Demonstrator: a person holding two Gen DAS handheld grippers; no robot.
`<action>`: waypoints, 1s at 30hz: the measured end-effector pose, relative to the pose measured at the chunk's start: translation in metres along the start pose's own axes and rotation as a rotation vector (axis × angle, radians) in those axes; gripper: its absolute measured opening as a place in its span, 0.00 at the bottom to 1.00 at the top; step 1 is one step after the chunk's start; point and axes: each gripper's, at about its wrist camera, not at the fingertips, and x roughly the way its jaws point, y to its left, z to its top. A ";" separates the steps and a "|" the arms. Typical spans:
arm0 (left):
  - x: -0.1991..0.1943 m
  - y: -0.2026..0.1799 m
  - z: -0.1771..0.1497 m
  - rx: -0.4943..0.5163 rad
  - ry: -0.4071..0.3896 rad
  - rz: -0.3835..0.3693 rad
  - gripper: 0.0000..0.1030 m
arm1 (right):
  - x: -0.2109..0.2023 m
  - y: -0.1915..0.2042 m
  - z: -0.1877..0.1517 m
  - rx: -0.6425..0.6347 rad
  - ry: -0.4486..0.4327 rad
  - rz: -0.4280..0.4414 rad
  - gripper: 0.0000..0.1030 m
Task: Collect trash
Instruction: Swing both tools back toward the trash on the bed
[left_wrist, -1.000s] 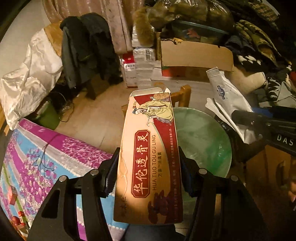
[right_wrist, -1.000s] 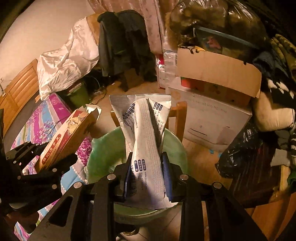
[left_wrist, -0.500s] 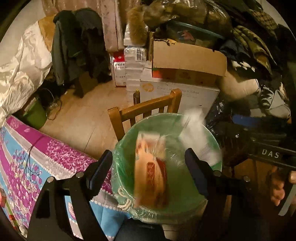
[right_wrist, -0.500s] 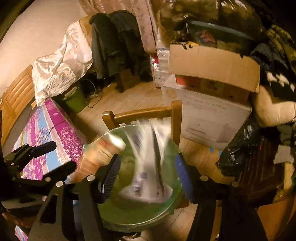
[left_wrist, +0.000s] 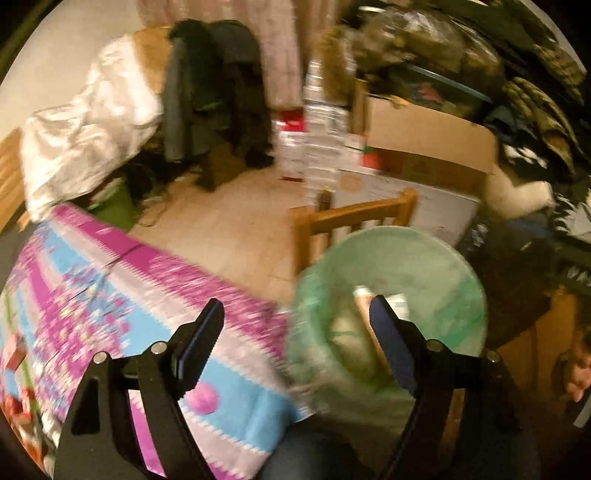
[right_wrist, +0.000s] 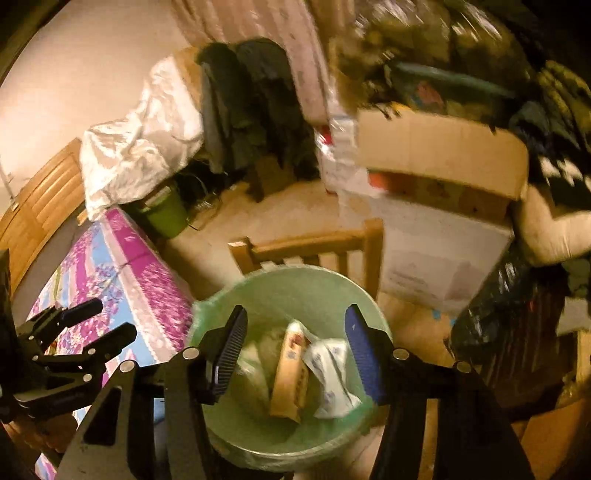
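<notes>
A round bin lined with a green bag stands below my right gripper, which is open and empty right above it. Inside lie the tan carton and the white foil pouch. In the left wrist view the bin is to the right and my left gripper is open and empty, over the edge of the table with the purple flowered cloth. The left gripper also shows in the right wrist view.
A wooden chair back stands just behind the bin. Cardboard boxes, a black bag and piled clothes fill the right. A small green bucket and a white sheet are at the left.
Both grippers opened and dropped the carton and the pouch into the bin. The left gripper has since swung left toward the table.
</notes>
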 end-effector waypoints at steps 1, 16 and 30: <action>-0.004 0.009 -0.006 -0.018 -0.007 0.036 0.77 | -0.004 0.013 0.000 -0.019 -0.036 0.007 0.56; -0.107 0.191 -0.189 -0.414 0.005 0.517 0.79 | 0.006 0.263 -0.049 -0.367 -0.060 0.386 0.56; -0.216 0.334 -0.360 -0.741 0.090 0.745 0.79 | 0.049 0.476 -0.157 -0.669 0.249 0.717 0.71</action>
